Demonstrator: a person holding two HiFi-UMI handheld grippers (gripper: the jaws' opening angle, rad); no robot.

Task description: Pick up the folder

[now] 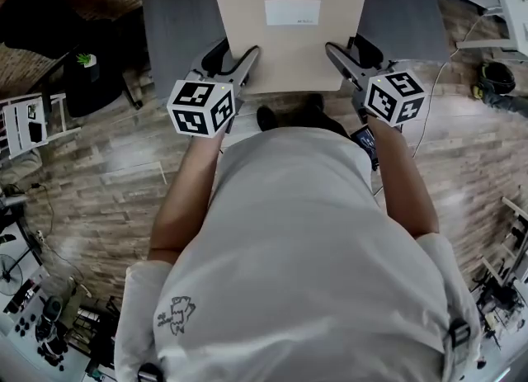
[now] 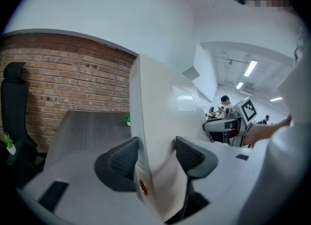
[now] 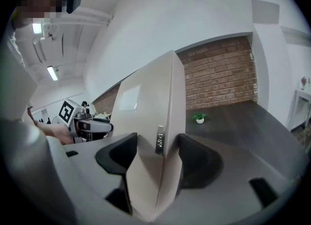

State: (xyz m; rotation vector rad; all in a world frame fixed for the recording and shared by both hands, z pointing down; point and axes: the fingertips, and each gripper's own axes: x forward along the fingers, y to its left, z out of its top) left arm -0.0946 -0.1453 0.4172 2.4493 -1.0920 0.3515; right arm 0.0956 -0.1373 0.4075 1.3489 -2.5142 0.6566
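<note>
A beige folder with a white label is held up over the dark grey table, gripped at its two near corners. My left gripper is shut on its left near corner; in the left gripper view the folder stands on edge between the pads of the left gripper. My right gripper is shut on the right near corner. The right gripper view shows the folder, with a small metal clasp on its edge, clamped in the right gripper.
The table runs back to a brick wall. A small potted plant stands at its far end. A black chair is at the left, with white shelving and white furniture around on the wood floor.
</note>
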